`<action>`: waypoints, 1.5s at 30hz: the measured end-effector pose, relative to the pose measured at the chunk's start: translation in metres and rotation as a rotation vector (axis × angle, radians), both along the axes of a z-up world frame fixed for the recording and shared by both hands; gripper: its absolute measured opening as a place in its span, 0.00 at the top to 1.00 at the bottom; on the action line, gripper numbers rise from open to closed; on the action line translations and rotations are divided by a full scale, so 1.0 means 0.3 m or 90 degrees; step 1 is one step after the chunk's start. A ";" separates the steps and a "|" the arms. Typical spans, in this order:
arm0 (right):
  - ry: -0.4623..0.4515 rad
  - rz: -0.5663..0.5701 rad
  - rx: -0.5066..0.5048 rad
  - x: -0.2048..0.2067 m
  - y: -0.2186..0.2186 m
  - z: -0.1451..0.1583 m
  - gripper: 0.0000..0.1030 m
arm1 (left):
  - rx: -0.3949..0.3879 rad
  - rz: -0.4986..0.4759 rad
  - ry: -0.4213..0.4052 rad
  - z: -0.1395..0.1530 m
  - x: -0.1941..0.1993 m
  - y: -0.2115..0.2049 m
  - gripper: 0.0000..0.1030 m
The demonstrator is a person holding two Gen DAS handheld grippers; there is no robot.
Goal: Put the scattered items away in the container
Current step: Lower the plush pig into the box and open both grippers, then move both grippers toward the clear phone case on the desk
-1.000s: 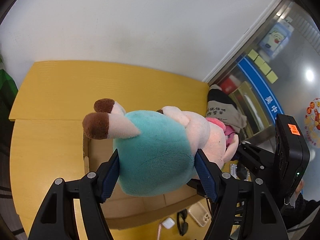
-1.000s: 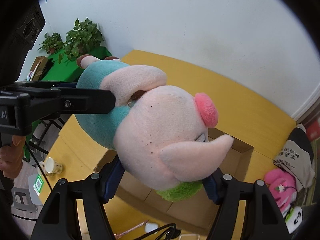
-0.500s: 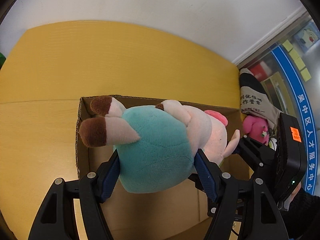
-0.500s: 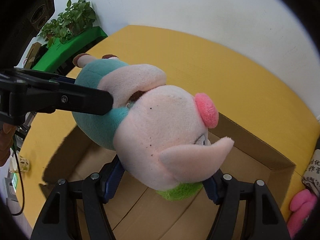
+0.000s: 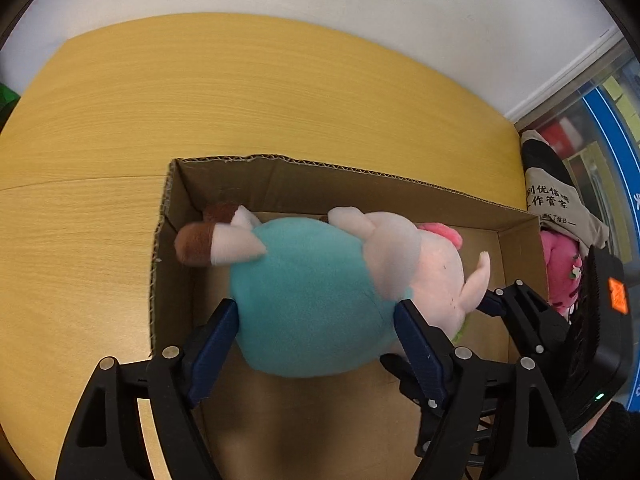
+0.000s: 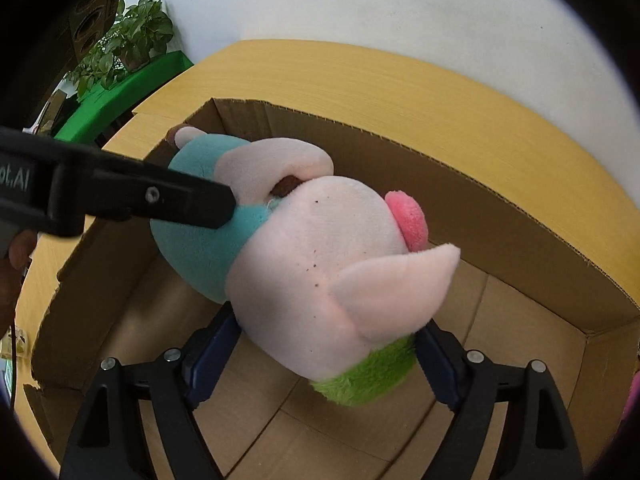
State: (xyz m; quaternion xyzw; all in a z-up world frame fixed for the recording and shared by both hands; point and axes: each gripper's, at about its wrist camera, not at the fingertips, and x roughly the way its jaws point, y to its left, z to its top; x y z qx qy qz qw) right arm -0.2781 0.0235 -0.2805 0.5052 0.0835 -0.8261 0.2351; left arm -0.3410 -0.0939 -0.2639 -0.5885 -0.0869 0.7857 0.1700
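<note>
We clamp the plush pig with both grippers: left gripper pinches its teal belly, right gripper its pink head, above the cardboard box.

obstacle: cardboard box walls ringing plush pig, mid-frame | free: bare box floor below pig, lower centre | blocked right edge: pink toy, bag

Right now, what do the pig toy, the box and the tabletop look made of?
Pig plush toy: soft short-pile fabric, matte and fuzzy, dented where the pads press.
Cardboard box: brown corrugated board, fluting visible along the cut rim, dull finish.
Table: yellow wood-grain surface, smooth with slight sheen; likely laminate, could be veneer.
</note>
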 end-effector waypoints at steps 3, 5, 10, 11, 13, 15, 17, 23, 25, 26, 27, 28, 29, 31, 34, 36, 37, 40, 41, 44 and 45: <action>0.001 -0.003 -0.011 -0.012 -0.013 0.039 0.18 | 0.013 0.011 0.013 0.042 0.017 -0.042 0.19; 0.012 -0.002 -0.011 0.000 0.003 0.090 0.18 | 0.010 0.020 0.030 0.093 0.036 -0.064 0.19; 0.022 -0.025 -0.025 0.078 0.073 0.279 0.18 | 0.011 0.017 0.095 0.290 0.148 -0.108 0.19; 0.023 -0.028 -0.023 0.094 0.078 0.305 0.18 | 0.012 0.012 0.111 0.337 0.180 -0.111 0.18; 0.028 -0.043 -0.021 0.153 0.129 0.395 0.18 | 0.012 0.002 0.146 0.440 0.260 -0.104 0.13; 0.029 -0.062 -0.022 0.214 0.159 0.489 0.18 | 0.011 -0.007 0.182 0.536 0.345 -0.102 0.09; 0.036 -0.076 -0.021 0.258 0.146 0.566 0.18 | 0.005 -0.013 0.213 0.614 0.411 -0.057 0.06; 0.066 -0.117 -0.007 0.488 0.131 0.786 0.18 | 0.000 0.000 0.283 0.815 0.643 -0.009 0.01; 0.081 -0.120 -0.006 0.572 0.130 0.852 0.18 | 0.009 0.002 0.294 0.858 0.721 -0.010 0.01; 0.090 -0.121 -0.005 0.615 0.128 0.884 0.18 | 0.014 0.003 0.296 0.876 0.761 -0.013 0.01; 0.095 -0.120 -0.005 0.644 0.129 0.903 0.18 | 0.018 0.002 0.297 0.887 0.792 -0.013 0.01; 0.100 -0.119 0.001 0.688 0.130 0.928 0.17 | 0.022 0.000 0.299 0.900 0.828 -0.013 0.01; 0.103 -0.118 0.003 0.712 0.131 0.942 0.17 | 0.025 -0.002 0.302 0.914 0.866 -0.015 0.01; 0.108 -0.122 0.006 0.776 0.136 0.972 0.17 | 0.029 -0.004 0.306 0.933 0.929 -0.019 0.01; 0.108 -0.133 0.000 0.841 0.143 0.992 0.17 | 0.035 -0.010 0.307 0.958 1.015 -0.025 0.01; 0.108 -0.139 -0.004 0.885 0.150 1.006 0.17 | 0.041 -0.013 0.307 0.974 1.059 -0.032 0.01; 0.110 -0.142 -0.004 0.901 0.152 1.011 0.17 | 0.038 -0.015 0.307 0.981 1.081 -0.033 0.01; 0.117 -0.148 -0.010 0.950 0.159 1.035 0.17 | 0.035 -0.028 0.308 0.992 1.136 -0.026 0.01; 0.121 -0.152 -0.008 0.965 0.161 1.043 0.17 | 0.035 -0.031 0.307 0.993 1.150 -0.022 0.01; 0.120 -0.162 -0.014 0.999 0.172 1.055 0.17 | 0.043 -0.045 0.303 0.994 1.191 -0.007 0.01; 0.122 -0.166 -0.013 1.008 0.177 1.059 0.17 | 0.043 -0.047 0.301 0.994 1.201 0.000 0.01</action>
